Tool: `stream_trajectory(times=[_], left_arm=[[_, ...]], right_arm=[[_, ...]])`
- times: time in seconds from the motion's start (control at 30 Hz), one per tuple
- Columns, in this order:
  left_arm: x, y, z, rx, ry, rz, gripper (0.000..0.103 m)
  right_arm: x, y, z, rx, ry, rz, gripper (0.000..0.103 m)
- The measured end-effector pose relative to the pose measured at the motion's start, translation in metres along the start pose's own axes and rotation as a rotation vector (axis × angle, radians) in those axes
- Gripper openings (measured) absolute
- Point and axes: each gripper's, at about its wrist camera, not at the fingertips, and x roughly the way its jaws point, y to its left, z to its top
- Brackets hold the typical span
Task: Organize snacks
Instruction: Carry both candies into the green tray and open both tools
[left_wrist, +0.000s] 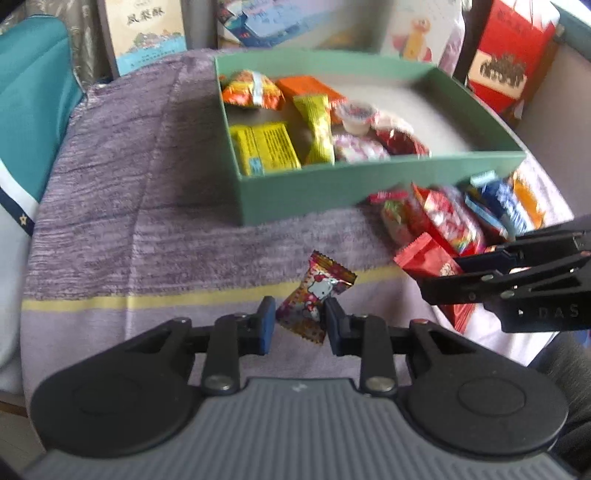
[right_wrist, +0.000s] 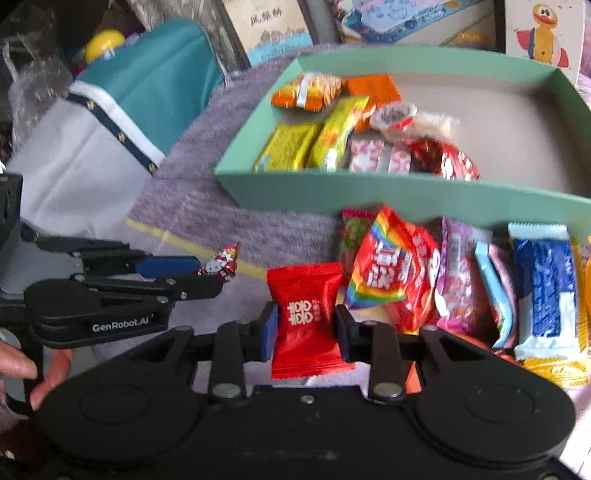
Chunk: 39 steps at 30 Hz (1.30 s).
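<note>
My left gripper (left_wrist: 300, 321) is shut on a Hello Kitty candy (left_wrist: 314, 299), held above the purple cloth; the candy also shows in the right wrist view (right_wrist: 221, 264). My right gripper (right_wrist: 306, 325) is shut on a red candy packet (right_wrist: 306, 317), which shows in the left wrist view (left_wrist: 430, 258) too. A green box (left_wrist: 314, 192) ahead holds several snacks in its left part: yellow (left_wrist: 264, 149), orange (left_wrist: 251, 90) and red (left_wrist: 400, 140) packs. Its right part is bare.
A pile of loose snacks (right_wrist: 461, 280) lies on the purple cloth (left_wrist: 129, 221) in front of the box's right half. A teal and white bag (right_wrist: 110, 122) stands left. Printed boxes (left_wrist: 151, 33) and a red carton (left_wrist: 513, 51) stand behind.
</note>
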Motion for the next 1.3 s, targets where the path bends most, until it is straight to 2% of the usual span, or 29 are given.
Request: stream_trajectory(times=[0.2,0.37,0.43,0.6,0.8,1.03,1.27,1.3], left_arm=[[-0.028,-0.007,0.027,-0.003,-0.092,-0.014,0.028],[-0.035,-0.015,0.056,0.002,-0.142,-0.016,0.028],[-0.031,-0.018,0.069,-0.001,-0.147,-0.01,0.028],[-0.006,-0.033,0.11,0.012,-0.149,-0.007,0.028],[0.041,-0.056,0.167,0.035,-0.127,-0.008,0.028],[0.097,-0.069,0.22,0.035,-0.087,0.007,0.028],[0.134,-0.064,0.244,0.027,-0.056,0.044,0.03],[0.136,-0.063,0.246,0.024,-0.056,0.051,0.034]], right_arm=[[-0.02,-0.014,0.017,0.082,-0.056,0.058,0.031],[-0.04,-0.03,0.036,0.14,-0.113,0.104,0.031],[-0.048,-0.034,0.047,0.131,-0.154,0.078,0.031],[-0.046,-0.062,0.084,0.163,-0.215,0.003,0.031],[-0.02,-0.098,0.131,0.222,-0.223,-0.059,0.031],[0.025,-0.126,0.175,0.276,-0.191,-0.071,0.032],[0.06,-0.135,0.2,0.281,-0.174,-0.051,0.033],[0.061,-0.135,0.202,0.282,-0.174,-0.043,0.035]])
